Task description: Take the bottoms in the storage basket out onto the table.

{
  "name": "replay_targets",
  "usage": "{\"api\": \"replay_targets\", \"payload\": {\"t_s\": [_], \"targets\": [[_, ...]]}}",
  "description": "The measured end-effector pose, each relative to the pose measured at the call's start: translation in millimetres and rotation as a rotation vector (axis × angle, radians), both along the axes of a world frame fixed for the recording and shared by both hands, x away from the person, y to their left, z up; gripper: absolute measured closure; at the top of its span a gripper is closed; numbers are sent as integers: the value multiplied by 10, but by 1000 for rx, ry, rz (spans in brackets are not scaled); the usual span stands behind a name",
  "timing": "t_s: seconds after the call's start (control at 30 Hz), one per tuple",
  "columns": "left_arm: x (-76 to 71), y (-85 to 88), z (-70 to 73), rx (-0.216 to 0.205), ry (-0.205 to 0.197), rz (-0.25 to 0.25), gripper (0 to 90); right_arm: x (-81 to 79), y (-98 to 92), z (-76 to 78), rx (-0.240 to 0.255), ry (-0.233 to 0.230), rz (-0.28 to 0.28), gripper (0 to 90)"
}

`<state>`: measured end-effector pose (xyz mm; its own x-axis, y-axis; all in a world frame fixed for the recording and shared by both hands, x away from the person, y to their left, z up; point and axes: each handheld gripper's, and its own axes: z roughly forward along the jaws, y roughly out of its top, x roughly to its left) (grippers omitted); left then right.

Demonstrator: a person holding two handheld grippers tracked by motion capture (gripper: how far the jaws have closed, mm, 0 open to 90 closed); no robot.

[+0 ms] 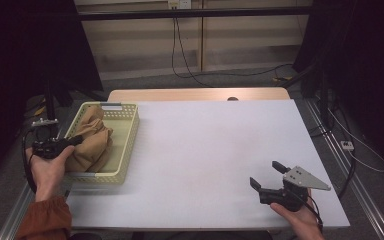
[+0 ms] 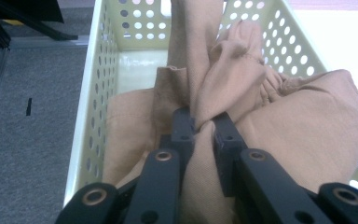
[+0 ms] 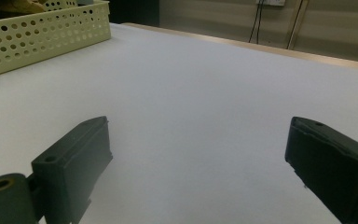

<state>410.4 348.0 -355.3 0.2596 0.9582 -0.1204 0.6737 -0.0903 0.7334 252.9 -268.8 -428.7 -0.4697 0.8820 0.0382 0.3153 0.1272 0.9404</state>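
Note:
A tan cloth [image 1: 92,140] lies bunched in a pale yellow perforated basket [image 1: 128,131] at the table's left side. My left gripper [image 1: 75,141] reaches into the basket from the left and is shut on a fold of that cloth. In the left gripper view the tan cloth [image 2: 279,121] rises pinched between the black jaws of the left gripper [image 2: 204,125], with the basket [image 2: 93,93] wall behind. My right gripper [image 1: 266,175] rests near the table's front right, open with nothing between its jaws. The right gripper [image 3: 198,140] hovers over bare white tabletop.
The white table [image 1: 215,145] spreads between basket and right hand. A corner of the basket [image 3: 42,32] lies far left in the right gripper view. Cables [image 1: 180,55] hang by the back wall beyond the table's wooden far edge.

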Motion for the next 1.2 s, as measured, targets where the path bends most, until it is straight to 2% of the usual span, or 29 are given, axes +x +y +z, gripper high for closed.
{"api": "replay_targets", "payload": {"t_s": [0.17,0.4,0.57,0.83,0.97,1.2], "targets": [[-29,-8,22,-18,-21,8,828,-2,0,1,0,-3,2,69],[-79,10,65,-59,-75,5,828,1,1,1,1,-1,2,69],[-115,16,114,-61,-101,0,827,0,3,1,0,-2,3,69],[-161,-20,180,-51,-130,18,827,3,4,0,0,-1,4,69],[-181,-30,212,-77,-151,26,828,2,5,0,0,-2,4,69],[-227,-55,274,-95,-192,23,828,3,5,1,1,-2,4,68]]}}
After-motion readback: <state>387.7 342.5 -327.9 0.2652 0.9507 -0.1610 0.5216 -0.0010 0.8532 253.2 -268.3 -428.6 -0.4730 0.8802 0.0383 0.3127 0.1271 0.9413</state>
